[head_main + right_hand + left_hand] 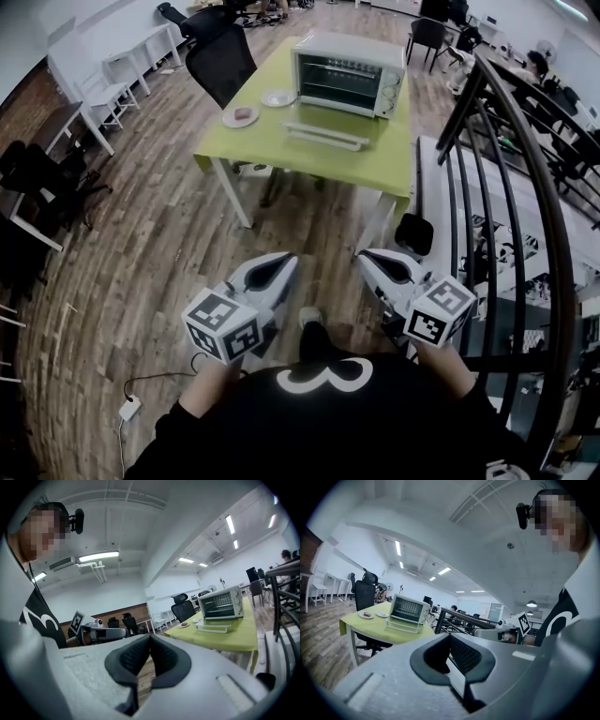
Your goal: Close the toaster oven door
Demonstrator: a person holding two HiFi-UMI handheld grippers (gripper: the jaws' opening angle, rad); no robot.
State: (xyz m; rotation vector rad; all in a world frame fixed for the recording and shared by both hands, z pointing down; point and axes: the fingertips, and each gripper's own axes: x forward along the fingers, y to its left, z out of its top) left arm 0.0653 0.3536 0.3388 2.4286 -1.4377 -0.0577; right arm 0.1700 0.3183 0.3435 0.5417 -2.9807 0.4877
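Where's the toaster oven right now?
In the head view, the white metal toaster oven stands at the far right of the yellow-green table, its door folded down open, a small white plate just left of it.

OPEN OFFICE: A lime-green table (309, 155) stands on a wood-plank floor (141, 253). At the table's left end sit two small plates, one (229, 119) carrying a pinkish piece of food (246, 113), the other (278, 97) just beside it. A black office chair (220, 56) stands at the table's far left corner. White desks (141, 52) line the wall well left of the table. A black stair railing (553, 211) curves past its right side. A white power adapter (129, 408) lies on the floor well short of the table.
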